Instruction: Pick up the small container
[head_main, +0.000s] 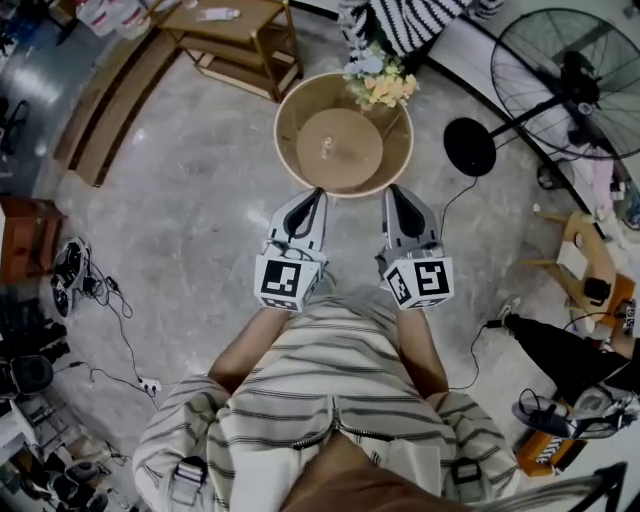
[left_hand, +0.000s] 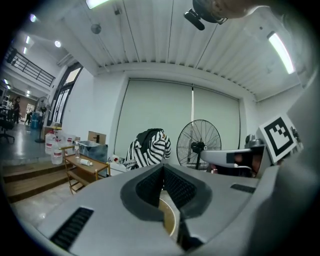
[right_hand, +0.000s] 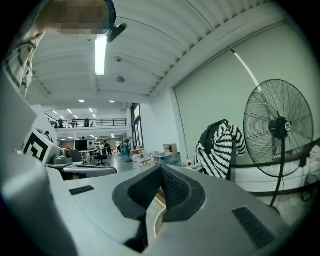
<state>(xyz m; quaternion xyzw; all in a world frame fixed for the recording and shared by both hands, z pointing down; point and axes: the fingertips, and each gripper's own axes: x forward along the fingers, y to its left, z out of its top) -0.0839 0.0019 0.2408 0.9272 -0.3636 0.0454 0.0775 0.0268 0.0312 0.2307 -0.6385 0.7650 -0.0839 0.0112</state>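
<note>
A small pale container (head_main: 327, 148) stands at the middle of a round wooden table (head_main: 290, 150) in the head view; its details are too small to make out. Both grippers are held side by side just short of the table's near rim, pointing at it. My left gripper (head_main: 318, 193) is shut with nothing in it, and its pads meet at the tip (left_hand: 162, 167). My right gripper (head_main: 393, 190) is likewise shut and empty (right_hand: 161, 170). A sliver of the table's rim (left_hand: 170, 215) shows below the left jaws. Neither gripper view shows the container.
A bunch of flowers (head_main: 380, 85) sits at the table's far edge. Behind it are a striped garment (head_main: 410, 20) and a wooden rack (head_main: 235, 40). A standing fan (head_main: 575, 80) with a black round base (head_main: 469, 147) is at the right. Cables (head_main: 110, 300) trail on the floor at the left.
</note>
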